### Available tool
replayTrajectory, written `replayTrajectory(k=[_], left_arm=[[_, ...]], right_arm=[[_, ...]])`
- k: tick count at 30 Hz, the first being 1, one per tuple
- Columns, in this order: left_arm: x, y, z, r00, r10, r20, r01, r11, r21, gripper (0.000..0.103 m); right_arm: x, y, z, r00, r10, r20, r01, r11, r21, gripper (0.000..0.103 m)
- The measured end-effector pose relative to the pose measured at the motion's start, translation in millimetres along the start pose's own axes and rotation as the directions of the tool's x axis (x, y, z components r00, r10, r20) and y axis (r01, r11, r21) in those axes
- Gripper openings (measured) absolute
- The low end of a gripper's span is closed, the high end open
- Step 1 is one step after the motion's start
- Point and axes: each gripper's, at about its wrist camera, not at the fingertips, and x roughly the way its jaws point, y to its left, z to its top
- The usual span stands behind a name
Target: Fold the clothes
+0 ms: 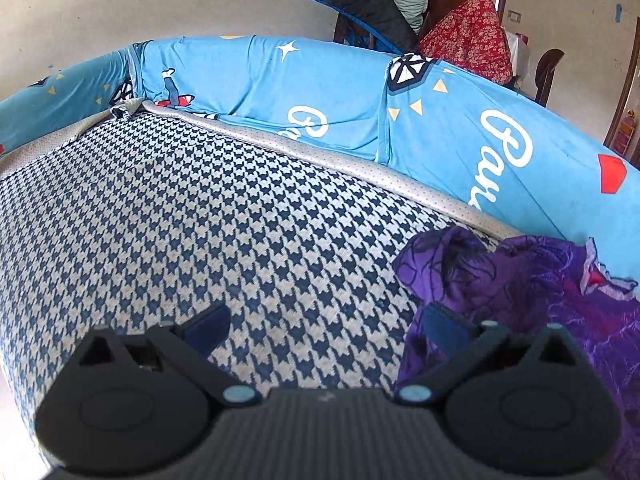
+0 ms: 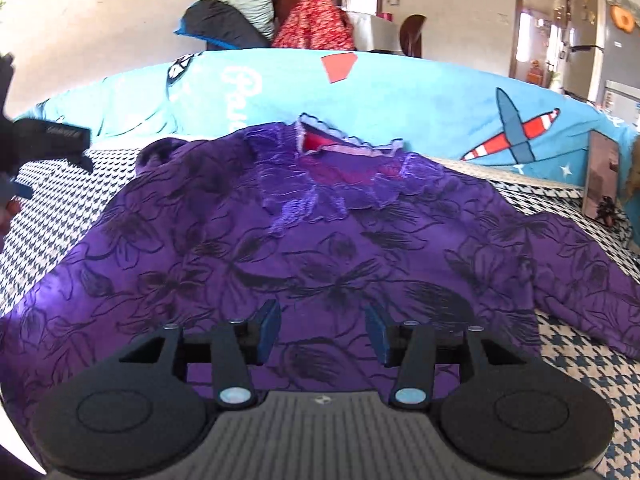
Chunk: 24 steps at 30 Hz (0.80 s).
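A purple floral blouse [image 2: 320, 240] with a lace collar lies spread on the houndstooth couch seat [image 2: 580, 360], collar toward the backrest. My right gripper [image 2: 322, 332] is open just above its lower middle, holding nothing. My left gripper [image 1: 324, 328] is open and empty over the bare houndstooth seat [image 1: 200, 220], its right finger at the edge of the blouse [image 1: 540, 300], which lies bunched at the right. The left gripper also shows at the left edge of the right wrist view [image 2: 44, 140].
A light blue printed cover [image 1: 360, 100] drapes the couch backrest. Behind it, chairs hold piled clothes, a dark one [image 1: 368, 4] and a red floral one [image 1: 472, 36]. A book-like object [image 2: 600, 176] leans at the couch's right end.
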Motion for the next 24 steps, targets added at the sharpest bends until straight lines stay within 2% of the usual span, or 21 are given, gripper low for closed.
replayTrajectory(k=[7, 11, 13, 17, 22, 23, 24], left_arm=[[29.7, -24.7, 14.9, 0.998, -0.066, -0.01, 0.067, 0.998, 0.007, 0.103], [45.9, -41.1, 17.6, 0.998, -0.058, -0.017, 0.059, 0.998, 0.026, 0.103], [53.9, -47.0, 19.1, 1.0, -0.018, -0.023, 0.018, 0.999, 0.031, 0.103], [76.3, -42.4, 22.4, 0.996, -0.004, -0.085, 0.001, 1.0, -0.028, 0.103], [91.5, -35.7, 21.4, 0.995, 0.003, -0.104, -0.01, 0.998, -0.063, 0.103], [92.3, -34.8, 20.8, 0.995, -0.001, -0.101, -0.007, 0.997, -0.076, 0.1], [92.7, -34.5, 20.5, 0.994, -0.014, -0.105, 0.005, 0.996, -0.092, 0.088]], right_arm=[[11.1, 22.0, -4.3, 0.998, 0.054, -0.042, -0.055, 0.998, -0.029, 0.046], [15.7, 22.7, -3.3, 0.995, 0.075, -0.067, -0.076, 0.997, -0.008, 0.046], [17.8, 22.6, -2.2, 0.994, 0.084, -0.075, -0.085, 0.996, -0.001, 0.046], [20.3, 20.7, -1.4, 0.992, 0.095, -0.088, -0.095, 0.995, 0.005, 0.046], [22.3, 18.3, -2.2, 0.988, 0.109, -0.107, -0.108, 0.994, 0.022, 0.046], [22.4, 18.2, -2.4, 0.988, 0.111, -0.11, -0.11, 0.994, 0.022, 0.046], [22.5, 18.1, -2.5, 0.988, 0.113, -0.11, -0.111, 0.994, 0.021, 0.046]])
